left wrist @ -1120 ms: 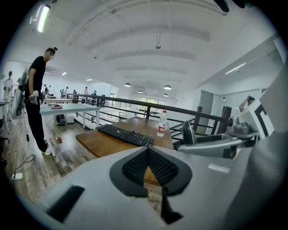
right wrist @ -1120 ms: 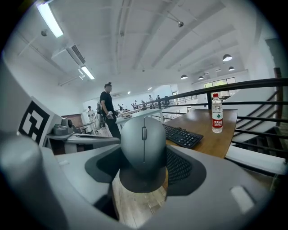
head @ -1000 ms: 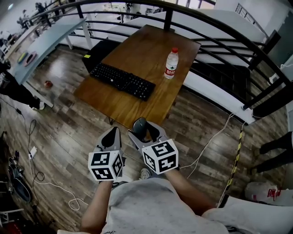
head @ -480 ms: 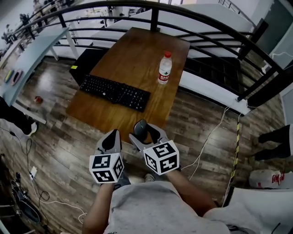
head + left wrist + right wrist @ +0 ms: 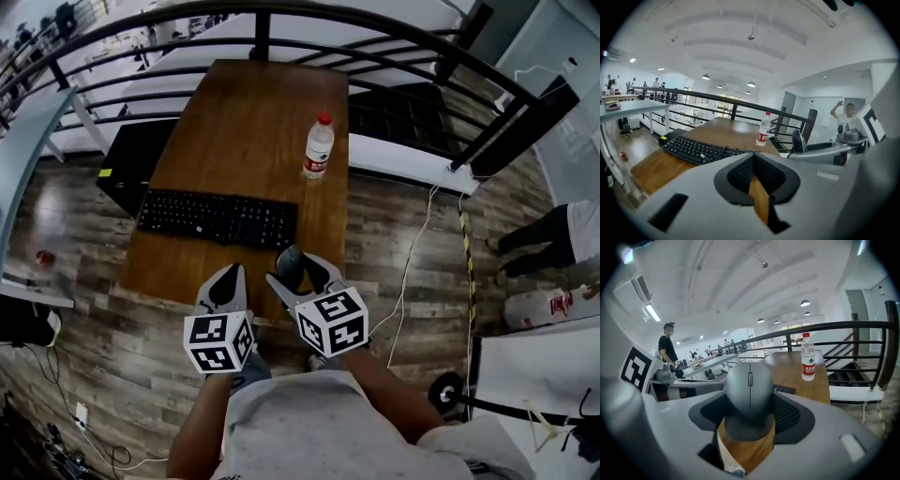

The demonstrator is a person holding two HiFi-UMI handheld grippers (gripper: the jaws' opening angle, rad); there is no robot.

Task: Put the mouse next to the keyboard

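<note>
The right gripper [image 5: 300, 272] has its jaws closed on the grey rounded plastic mouse [image 5: 749, 394], on the near side of the flat black keyboard [image 5: 217, 217], by its right end. The left gripper [image 5: 225, 281], also on the keyboard's near side, has its jaws together with nothing between them.

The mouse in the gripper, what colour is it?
The mouse is grey, seen best in the right gripper view.
</note>
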